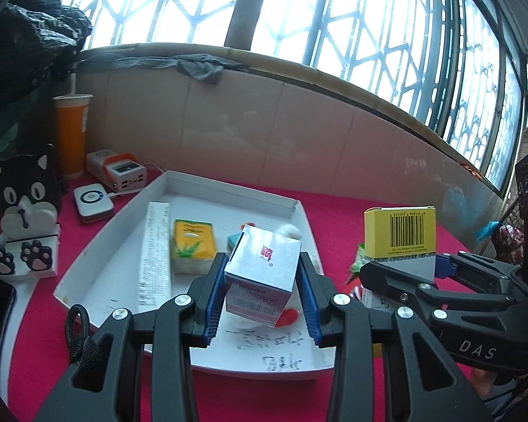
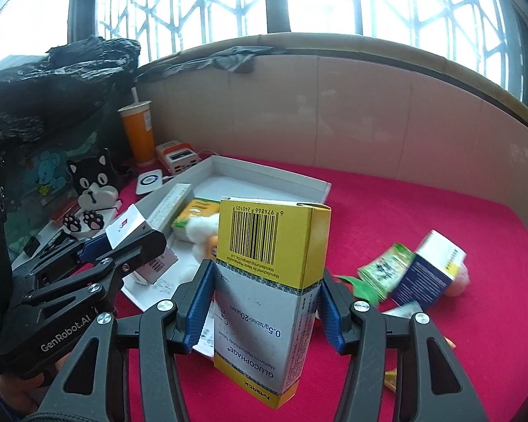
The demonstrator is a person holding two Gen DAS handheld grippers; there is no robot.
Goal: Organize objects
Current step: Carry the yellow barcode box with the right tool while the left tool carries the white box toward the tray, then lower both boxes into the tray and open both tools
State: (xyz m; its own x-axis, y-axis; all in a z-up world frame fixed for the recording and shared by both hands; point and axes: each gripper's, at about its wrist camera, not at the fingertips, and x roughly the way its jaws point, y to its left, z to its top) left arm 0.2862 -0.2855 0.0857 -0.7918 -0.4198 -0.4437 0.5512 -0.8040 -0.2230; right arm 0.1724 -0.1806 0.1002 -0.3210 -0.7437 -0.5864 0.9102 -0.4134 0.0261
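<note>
I'm mid-carry: my left claw (image 1: 262,302) grips the silver box (image 1: 262,274) above the white tray (image 1: 228,190); my right claw (image 2: 264,311) clamps the yellow box (image 2: 271,281). Next, I'd lower each into bare tray space ahead.

The left gripper (image 1: 262,293) is clamping a silver box (image 1: 262,274) over the white tray (image 1: 123,246), while the right gripper (image 1: 401,272) is gripping a yellow box (image 1: 399,234).
</note>
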